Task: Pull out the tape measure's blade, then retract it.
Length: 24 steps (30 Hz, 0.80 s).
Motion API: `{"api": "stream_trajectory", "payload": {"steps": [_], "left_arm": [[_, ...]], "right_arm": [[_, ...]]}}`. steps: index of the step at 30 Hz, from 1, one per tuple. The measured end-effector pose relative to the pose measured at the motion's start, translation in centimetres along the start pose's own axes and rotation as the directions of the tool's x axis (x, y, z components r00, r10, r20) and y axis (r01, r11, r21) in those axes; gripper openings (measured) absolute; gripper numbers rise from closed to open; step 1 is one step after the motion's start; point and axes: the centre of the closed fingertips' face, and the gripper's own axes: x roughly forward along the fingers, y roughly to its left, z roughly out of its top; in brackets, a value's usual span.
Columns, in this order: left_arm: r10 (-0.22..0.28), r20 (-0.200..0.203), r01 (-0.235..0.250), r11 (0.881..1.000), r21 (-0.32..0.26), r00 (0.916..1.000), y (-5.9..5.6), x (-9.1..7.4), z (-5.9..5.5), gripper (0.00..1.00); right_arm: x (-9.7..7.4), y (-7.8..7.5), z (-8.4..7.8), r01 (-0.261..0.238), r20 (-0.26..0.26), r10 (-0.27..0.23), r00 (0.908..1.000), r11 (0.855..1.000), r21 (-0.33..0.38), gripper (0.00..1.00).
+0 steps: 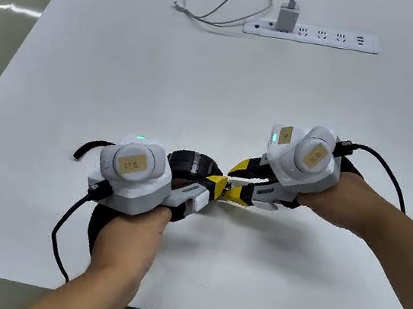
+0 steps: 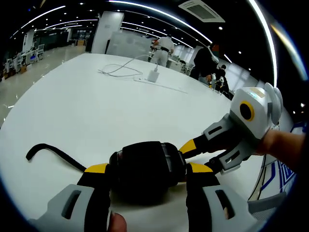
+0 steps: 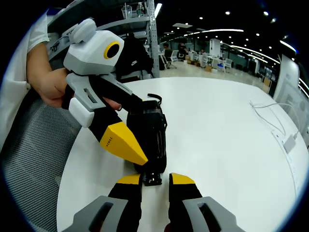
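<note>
In the head view, your left gripper [image 1: 202, 174] is clamped across the round black plastic tape measure [image 1: 187, 163]. It sits close to the near edge of the white desk [image 1: 127, 59]. Your right gripper [image 1: 233, 181] meets it nose to nose at its mouth. The white power strip [image 1: 312, 35] lies well apart, along the far edge.

The left gripper view gives you what the housings cover from above. Both yellow-tipped jaws press the case from opposite sides, and its black wrist strap [image 2: 48, 149] trails loose on the desk.

In the right gripper view, your jaws stand nearly together on either side of the blade's small end tab [image 3: 152, 180]. I cannot tell whether they actually pinch it.

If that hold is shallow, the tab may slip as you pull and the blade will snap back. The round case could also twist in the left jaws if you pull off-line. Letting go all at once on the retract would make the blade whip.
</note>
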Motion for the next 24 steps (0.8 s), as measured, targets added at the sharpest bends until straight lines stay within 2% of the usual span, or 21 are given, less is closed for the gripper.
{"api": "stream_trajectory", "payload": {"steps": [12,17,24], "left_arm": [[-0.015,0.009,0.015,1.0,0.023,0.9998,-0.4,-0.3,0.2,0.63],[-0.022,0.026,0.021,0.999,0.038,0.9994,-0.4,-0.6,0.5,0.66],[-0.033,0.029,0.032,0.999,0.034,0.999,-0.6,-1.0,0.5,0.68]], "right_arm": [[-0.5,-0.1,0.0,0.015,0.005,-0.015,0.9999,1.0,0.018,0.2],[-1.1,0.1,0.1,0.029,0.014,-0.029,0.9995,0.999,0.03,0.22],[-1.6,0.4,0.3,0.035,0.025,-0.036,0.999,0.998,0.051,0.24]]}}
